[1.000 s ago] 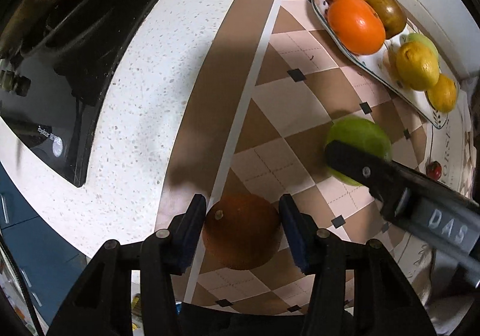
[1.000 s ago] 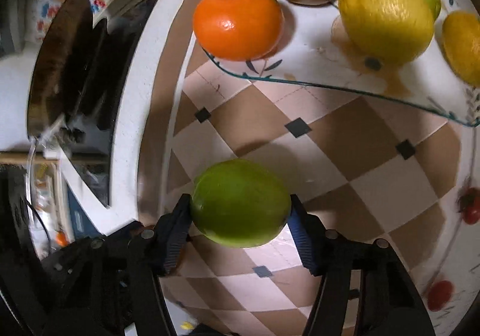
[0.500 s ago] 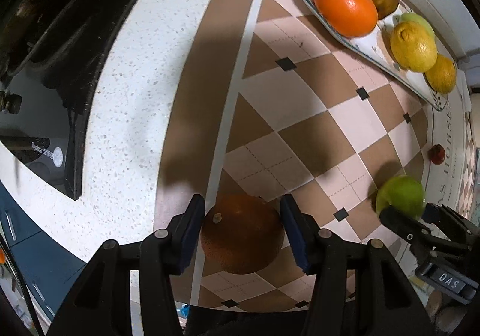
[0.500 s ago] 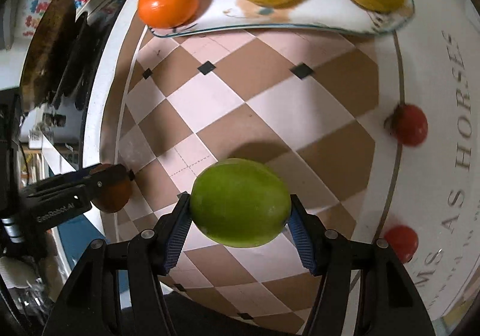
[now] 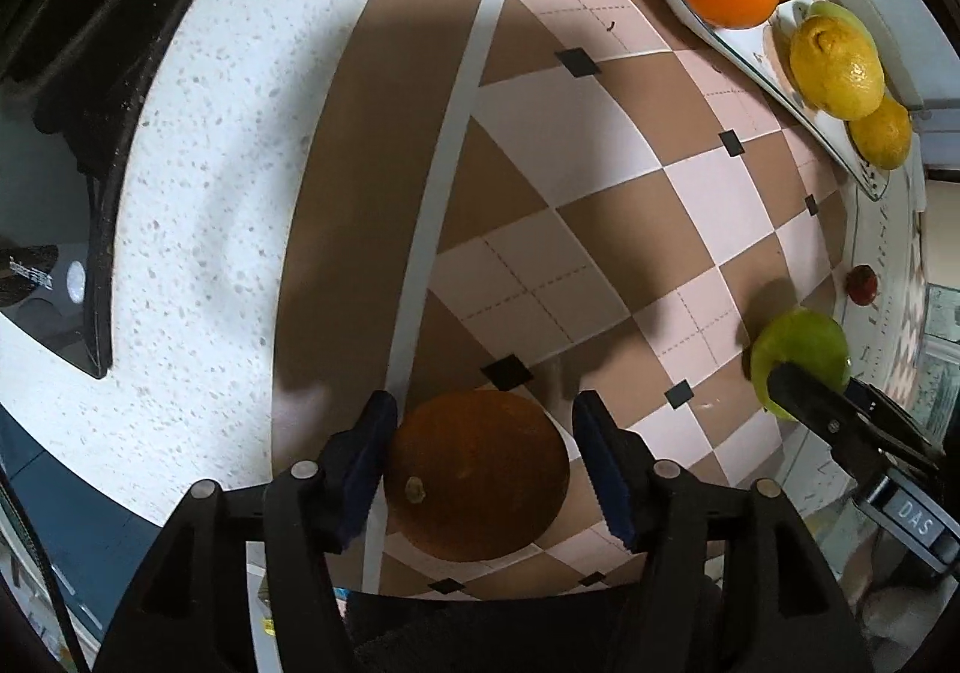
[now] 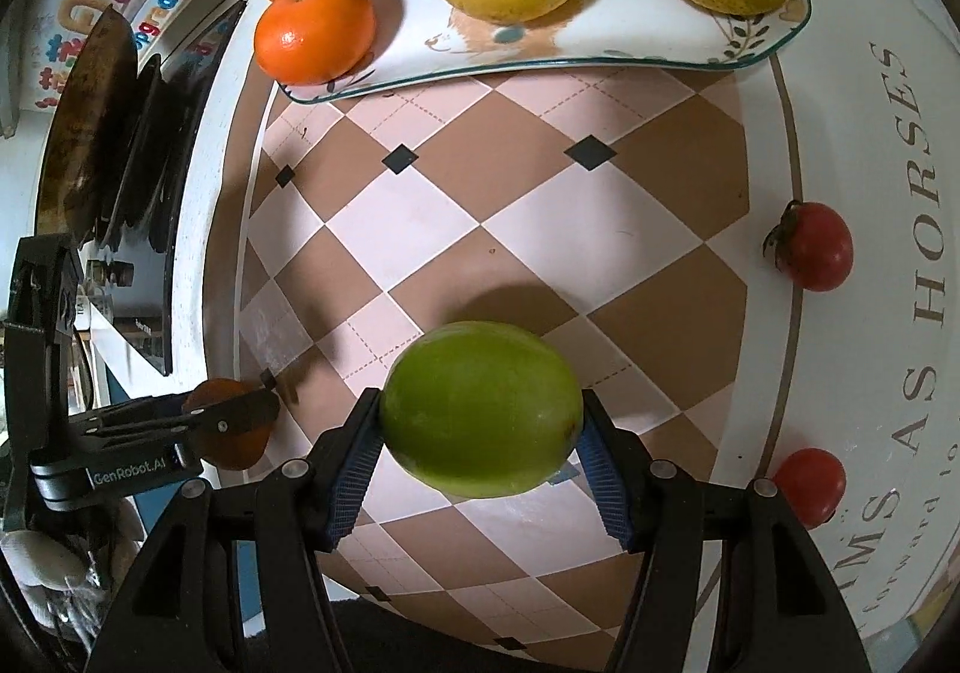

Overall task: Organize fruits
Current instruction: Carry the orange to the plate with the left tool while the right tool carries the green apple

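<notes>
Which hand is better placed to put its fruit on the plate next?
Right, probably. The right gripper grips the green fruit, facing the plate. The left gripper's jaws are opening around the brown fruit.

Lighting is bright and overhead; soft shadows fall beneath fruits. Fisheye distortion bends edges; corners vignette black. Focus is sharp.

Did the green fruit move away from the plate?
Yes. The green fruit, held in the right gripper, moved away from the plate, toward the two tomatoes.
</notes>
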`<state>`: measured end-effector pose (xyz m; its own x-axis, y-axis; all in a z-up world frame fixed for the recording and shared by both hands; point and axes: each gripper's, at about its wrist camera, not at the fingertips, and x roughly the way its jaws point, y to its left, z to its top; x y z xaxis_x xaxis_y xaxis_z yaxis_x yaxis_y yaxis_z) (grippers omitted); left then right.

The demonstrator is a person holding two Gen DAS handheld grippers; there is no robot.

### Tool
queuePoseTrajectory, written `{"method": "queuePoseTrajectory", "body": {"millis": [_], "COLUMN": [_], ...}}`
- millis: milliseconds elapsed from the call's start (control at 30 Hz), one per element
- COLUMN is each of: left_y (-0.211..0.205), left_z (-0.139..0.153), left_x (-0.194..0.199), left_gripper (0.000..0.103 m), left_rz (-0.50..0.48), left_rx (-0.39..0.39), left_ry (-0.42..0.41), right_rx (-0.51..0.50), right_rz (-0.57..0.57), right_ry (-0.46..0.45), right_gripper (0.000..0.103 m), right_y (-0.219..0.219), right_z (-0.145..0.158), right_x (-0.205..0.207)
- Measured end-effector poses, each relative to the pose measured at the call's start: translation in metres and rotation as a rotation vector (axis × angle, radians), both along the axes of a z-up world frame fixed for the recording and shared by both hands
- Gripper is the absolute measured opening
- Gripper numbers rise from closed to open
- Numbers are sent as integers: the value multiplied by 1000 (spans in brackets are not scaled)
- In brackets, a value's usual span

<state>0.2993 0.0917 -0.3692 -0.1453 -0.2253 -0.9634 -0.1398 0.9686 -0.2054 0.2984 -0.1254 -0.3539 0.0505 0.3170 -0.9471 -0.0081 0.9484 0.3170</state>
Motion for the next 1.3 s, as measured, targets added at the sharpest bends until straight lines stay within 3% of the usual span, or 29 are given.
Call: {"method": "queuePoseTrajectory", "body": {"millis": [267,333,367,567,733,967,1067,1167,1300], "left_y": [-12,-14,-14,-21,-28,-67,-84,-94,-97], "left_z": [0,0,1,14,42,104,115,110,82], "left_x": [-9,-13,-14,-20,-14,25,49,71,105], "left_gripper": [59,58,54,53,52,53,53,53,53], "left_rz": [-65,-67,-66,-64,-77,-114,-130,-117,-35], "left_rx": [7,19,28,53,44,-29,-44,-54,-99], "left_ry": [37,22,13,-44,-101,-229,-261,-263,-196], "right_rx": [-9,-15,-18,-25,-14,73,100,97,81], "right_rz": [-15,-12,-11,-3,-22,-113,-163,-203,-243], "right_ry": [2,-6,-9,-26,-45,-93,-130,-164,-194], "right_gripper": [66,65,65,65,65,65,65,65,65], "right_y": [-1,0,0,1,-4,-36,-58,-77,-103], "right_z": [-4,-3,-3,-2,4,39,58,73,85], "right_x": [1,1,1,-1,-5,4,20,39,69]}}
